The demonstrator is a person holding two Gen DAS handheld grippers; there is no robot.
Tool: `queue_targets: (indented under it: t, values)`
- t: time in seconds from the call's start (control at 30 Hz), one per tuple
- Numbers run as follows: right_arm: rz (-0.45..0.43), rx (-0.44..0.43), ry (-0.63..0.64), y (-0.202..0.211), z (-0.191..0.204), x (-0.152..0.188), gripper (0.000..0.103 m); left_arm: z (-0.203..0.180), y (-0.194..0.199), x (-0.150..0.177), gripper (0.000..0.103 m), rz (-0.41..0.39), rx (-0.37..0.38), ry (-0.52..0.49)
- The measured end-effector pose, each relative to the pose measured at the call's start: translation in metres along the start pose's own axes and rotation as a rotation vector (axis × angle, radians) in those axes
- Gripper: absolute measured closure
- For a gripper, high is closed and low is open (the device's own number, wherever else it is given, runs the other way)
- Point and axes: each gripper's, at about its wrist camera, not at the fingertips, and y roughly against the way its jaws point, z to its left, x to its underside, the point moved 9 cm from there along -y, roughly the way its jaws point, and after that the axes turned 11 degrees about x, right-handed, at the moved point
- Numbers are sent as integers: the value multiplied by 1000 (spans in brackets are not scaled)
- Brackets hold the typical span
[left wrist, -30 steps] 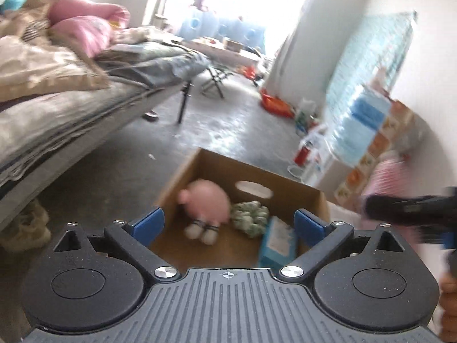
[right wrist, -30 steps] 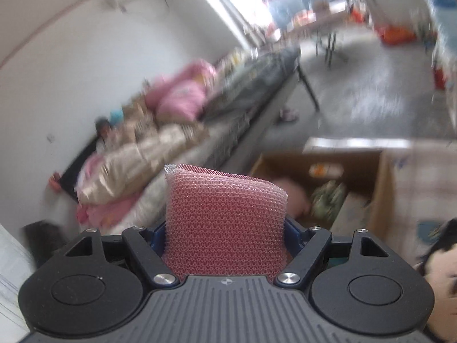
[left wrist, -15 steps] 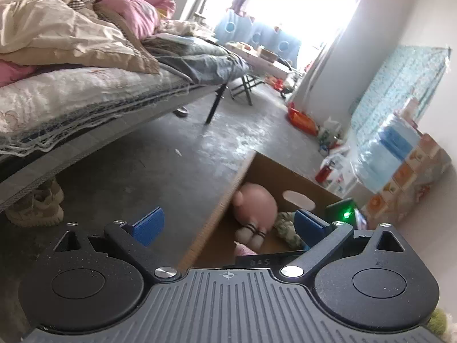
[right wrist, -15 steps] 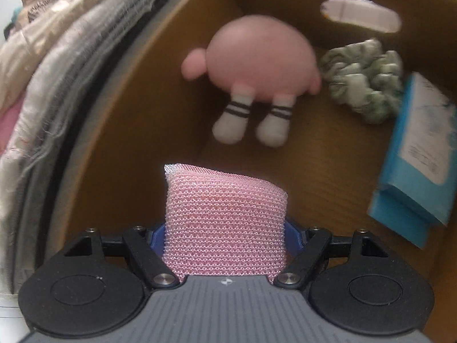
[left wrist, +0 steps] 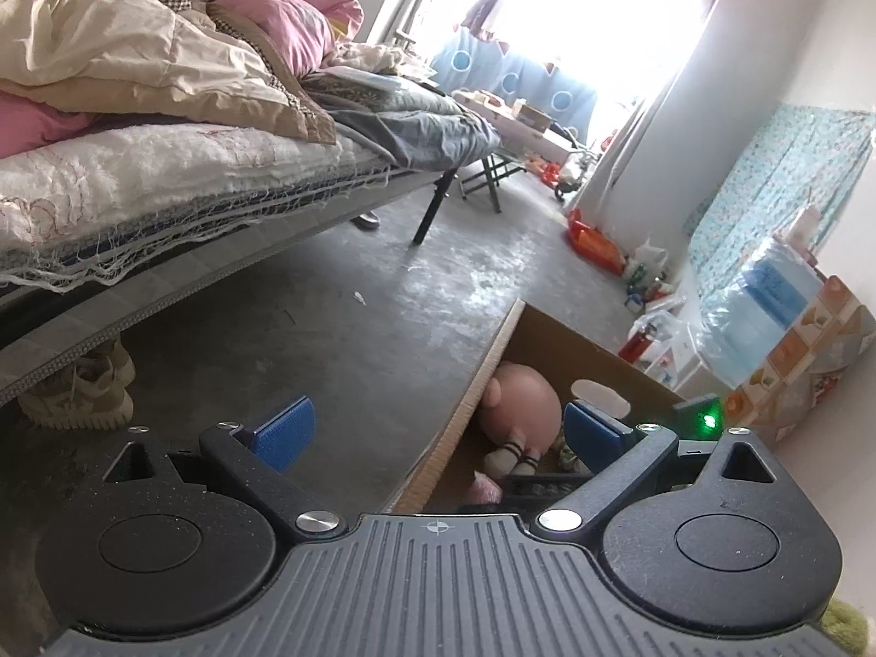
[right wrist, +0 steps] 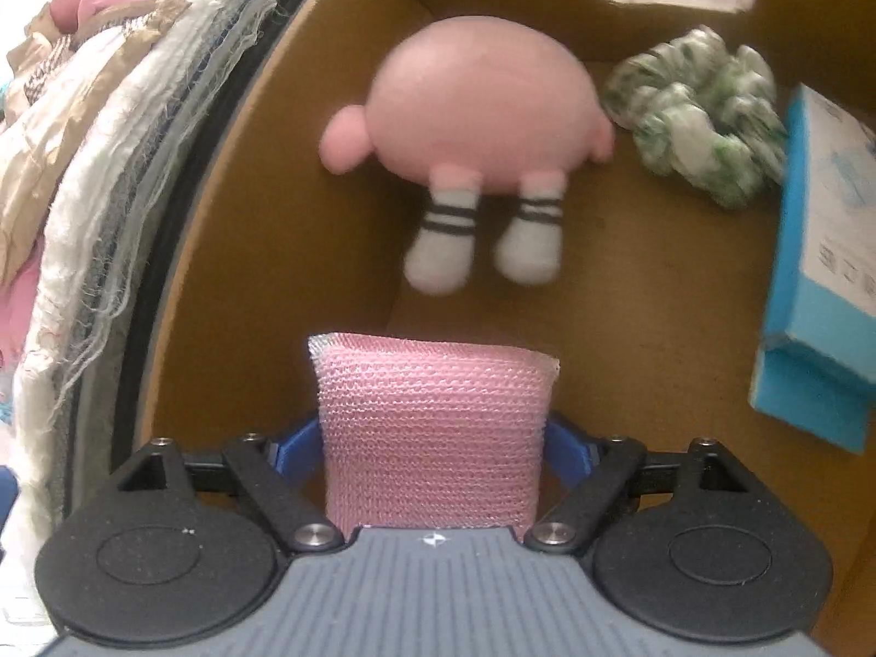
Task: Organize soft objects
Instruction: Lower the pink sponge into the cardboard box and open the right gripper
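Note:
A brown cardboard box stands on the floor. Inside lie a pink plush toy with striped white feet, a green-and-white scrunchie and a blue packet. My right gripper is low inside the box, pointing steeply down, with a pink mesh sponge between its blue pads. Its jaws are opening, and the pads still touch the sponge's sides. My left gripper hangs open and empty near the box's left wall; the plush shows beyond it.
A low bed piled with quilts and pink pillows runs along the left, with sneakers under it. Bare concrete floor lies between bed and box. Water bottles and cartons line the right wall.
My right gripper came down from above the bed's height into the box with the sponge, and its pads have spread slightly. My left gripper drifted left and lower, so the box now sits at the right.

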Motion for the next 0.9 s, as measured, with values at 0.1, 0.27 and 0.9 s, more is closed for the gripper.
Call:
queue_targets:
  t: [0.1,0.27,0.9]
  values:
    - [33,-10,-8,6,-8,12,17,1,0,0,5,-3,2,11]
    - [53,-1,15,4,-8,23,42,-2,0,1,5,-6,0,7]
    - [-110,-114,6,69,-35,15,32,-14,18,14,4,-63,25,1]
